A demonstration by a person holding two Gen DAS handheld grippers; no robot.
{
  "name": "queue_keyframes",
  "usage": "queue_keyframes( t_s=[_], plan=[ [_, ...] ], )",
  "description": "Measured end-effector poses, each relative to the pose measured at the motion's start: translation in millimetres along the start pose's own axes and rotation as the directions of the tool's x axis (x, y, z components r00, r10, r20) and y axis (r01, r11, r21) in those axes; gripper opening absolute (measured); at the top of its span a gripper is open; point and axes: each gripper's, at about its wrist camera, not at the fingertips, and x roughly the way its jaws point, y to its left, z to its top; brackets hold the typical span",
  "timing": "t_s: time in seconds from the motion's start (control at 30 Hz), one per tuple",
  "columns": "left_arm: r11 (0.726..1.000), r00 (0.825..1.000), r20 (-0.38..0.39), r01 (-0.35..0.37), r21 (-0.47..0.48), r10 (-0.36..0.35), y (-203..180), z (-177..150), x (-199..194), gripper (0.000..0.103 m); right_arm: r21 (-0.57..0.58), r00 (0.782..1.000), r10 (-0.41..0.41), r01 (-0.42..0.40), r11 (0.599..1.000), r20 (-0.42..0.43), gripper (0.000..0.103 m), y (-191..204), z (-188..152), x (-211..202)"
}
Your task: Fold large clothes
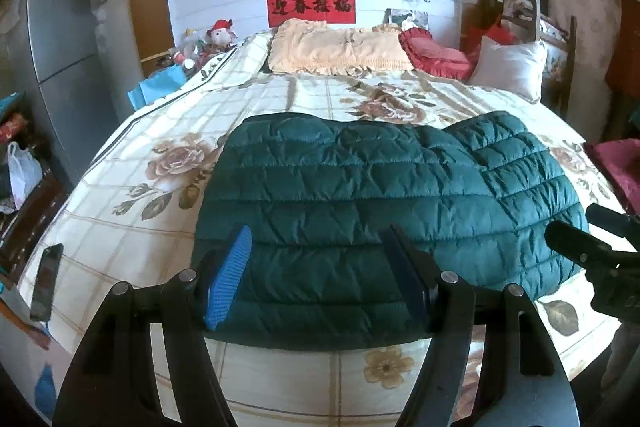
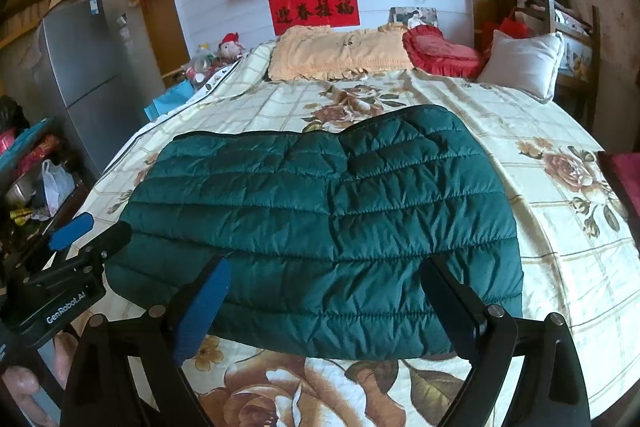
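Note:
A dark green quilted down jacket (image 1: 360, 195) lies folded flat on the floral bedspread (image 1: 160, 131); it also shows in the right wrist view (image 2: 320, 219). My left gripper (image 1: 320, 267) is open and empty, its blue-padded fingers above the jacket's near edge. My right gripper (image 2: 324, 299) is open and empty, over the jacket's near edge too. The right gripper also shows at the right edge of the left wrist view (image 1: 600, 259). The left gripper shows at the left of the right wrist view (image 2: 80, 243).
A phone (image 1: 47, 281) lies on the bed's left side. Pillows, a peach one (image 1: 340, 47), a red one (image 1: 436, 53) and a white one (image 1: 508, 67), sit at the head. A grey fridge (image 1: 64, 67) stands left. A maroon cloth (image 1: 616, 163) lies at the right.

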Motion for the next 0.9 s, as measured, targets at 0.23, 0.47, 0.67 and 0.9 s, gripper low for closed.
queue_keyframes(
  t_s=[0.23, 0.47, 0.67, 0.9],
  plan=[
    [1.0, 1.0, 0.017, -0.006, -0.024, 0.007, 3, 1, -1, 0.069, -0.027, 1.0, -0.005, 0.005, 1.0, 0.002, 0.094, 4, 1, 1],
    [0.999, 1.0, -0.003, -0.003, -0.041, 0.003, 6, 2, 3, 0.069, -0.039, 1.0, -0.003, 0.003, 0.999, 0.0, 0.094, 8, 1, 1],
    [0.999, 1.0, 0.001, 0.003, -0.04, -0.003, 7, 1, 2, 0.069, -0.035, 1.0, -0.003, 0.003, 0.999, -0.006, 0.094, 9, 1, 2],
    [0.999, 1.0, -0.002, 0.014, -0.049, -0.014, 8, 2, 3, 0.069, -0.041, 1.0, -0.005, 0.004, 0.999, -0.011, 0.094, 12, 1, 3]
  ],
)
